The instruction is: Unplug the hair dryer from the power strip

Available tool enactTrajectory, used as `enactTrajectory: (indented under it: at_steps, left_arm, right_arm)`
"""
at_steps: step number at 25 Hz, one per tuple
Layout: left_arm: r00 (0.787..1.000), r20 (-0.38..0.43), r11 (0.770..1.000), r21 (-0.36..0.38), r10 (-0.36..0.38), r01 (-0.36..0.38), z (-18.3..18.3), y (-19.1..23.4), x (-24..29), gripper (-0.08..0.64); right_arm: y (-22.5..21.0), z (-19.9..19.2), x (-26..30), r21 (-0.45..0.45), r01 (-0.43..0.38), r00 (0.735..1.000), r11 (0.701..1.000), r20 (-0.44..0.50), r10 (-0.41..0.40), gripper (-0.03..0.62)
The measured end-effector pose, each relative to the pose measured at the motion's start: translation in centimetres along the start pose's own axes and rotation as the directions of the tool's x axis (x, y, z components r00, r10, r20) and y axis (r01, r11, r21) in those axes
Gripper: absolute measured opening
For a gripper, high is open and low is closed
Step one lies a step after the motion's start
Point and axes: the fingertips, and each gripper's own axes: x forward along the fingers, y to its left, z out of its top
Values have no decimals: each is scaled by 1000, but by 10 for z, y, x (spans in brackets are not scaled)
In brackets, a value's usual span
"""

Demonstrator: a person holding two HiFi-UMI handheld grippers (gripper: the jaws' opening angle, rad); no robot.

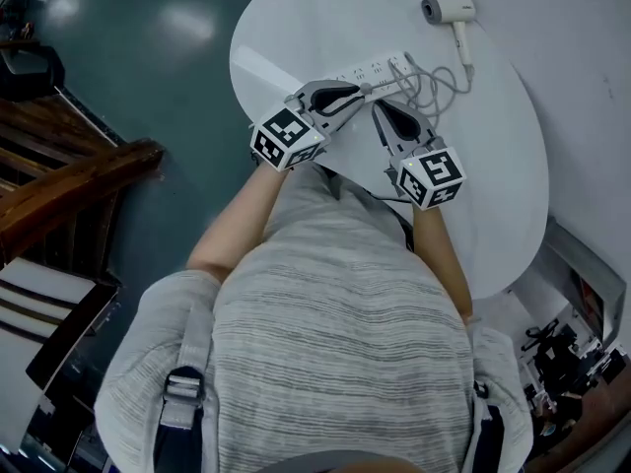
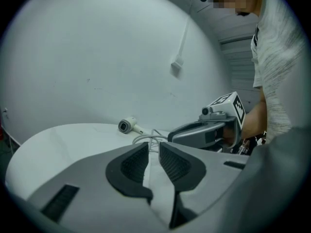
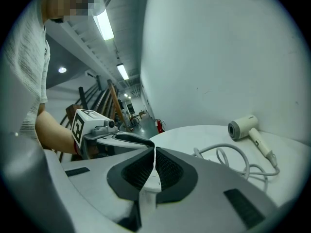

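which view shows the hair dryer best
The right gripper view: the hair dryer lies large and unblocked on the table, handle and looped cord clear. The head view shows it small at the table's far side; the left gripper view shows it tiny beyond the jaws.

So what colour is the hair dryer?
The hair dryer is white; the right gripper view shows it best.

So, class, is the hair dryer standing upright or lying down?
Lying down: the hair dryer rests on its side on the white table, handle flat against the surface.
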Motion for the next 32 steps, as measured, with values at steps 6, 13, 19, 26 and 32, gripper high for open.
enactTrajectory:
  at_steps: [6,13,19,26,32]
  left_arm:
    - [995,-98,994,109,10,0,-10,13,12,241]
    - [959,-278,968,252,61,11,-44,28,26,370]
    - [935,-348,953,301,74,37,-55,39,37,414]
    - [860,-500,936,341,100,90,-87,47,53,436]
    - [809,-573,938,336,132,85,-105,53,64,437]
  right_arm:
    - [-5,-3,5,9,22,1000,1000,-22,-22,26]
    - [-8,-7,9,19,43,998,999,-39,-42,26]
    - [-10,-8,9,22,52,998,998,-47,-51,26]
    - [-11,-14,7,23,63,996,998,-70,-61,27]
    - [-14,-19,6,25,65,994,998,-89,-63,28]
